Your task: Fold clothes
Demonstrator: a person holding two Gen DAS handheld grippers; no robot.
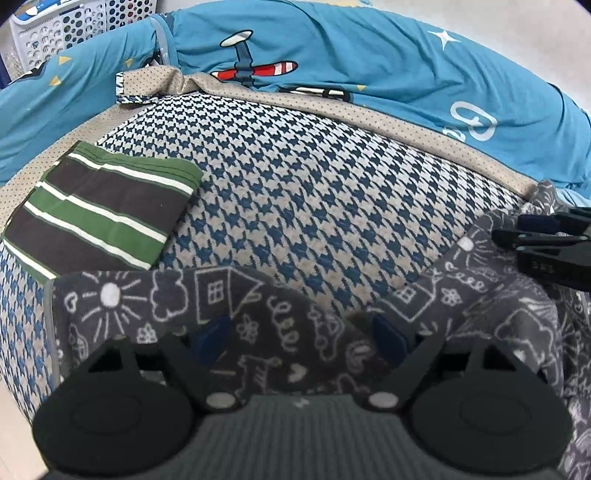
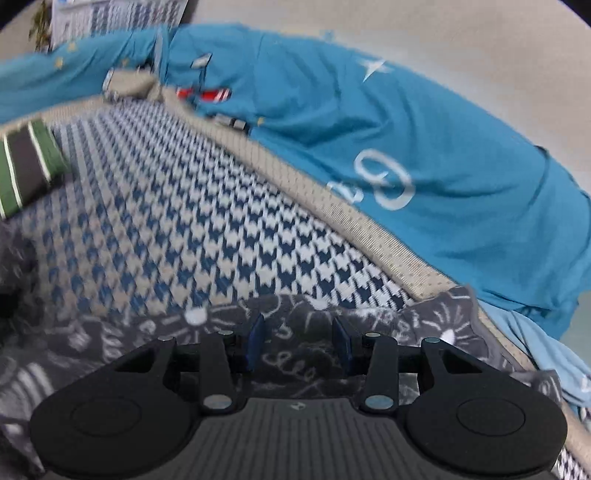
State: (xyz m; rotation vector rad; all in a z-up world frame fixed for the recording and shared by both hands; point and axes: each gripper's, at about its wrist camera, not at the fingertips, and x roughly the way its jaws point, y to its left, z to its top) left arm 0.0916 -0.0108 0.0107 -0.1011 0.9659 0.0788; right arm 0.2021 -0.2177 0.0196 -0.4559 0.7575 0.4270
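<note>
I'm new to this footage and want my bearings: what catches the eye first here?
The bright blue bedding with a red-striped plane print fills the back. In front lies a blue-and-white houndstooth cover, with a folded green striped cloth on its left. Nearest, a dark grey doodle-print garment lies under both grippers.

A: What can't you make out from the left wrist?

B: The dark grey doodle-print cloth (image 1: 280, 332) runs under the left gripper (image 1: 303, 338) and off the bottom and right edges, so its full shape is hidden. The right gripper (image 1: 546, 243) is cut by the right edge; only part shows. The white perforated plastic basket (image 1: 74, 22) is clipped at the top.

A: And the right wrist?

B: Motion blur smears everything. The folded green, brown and white striped garment (image 2: 26, 173) is cut by the left edge. Whether the cloth touches the right gripper's blue pads (image 2: 256, 343) I cannot tell.
</note>
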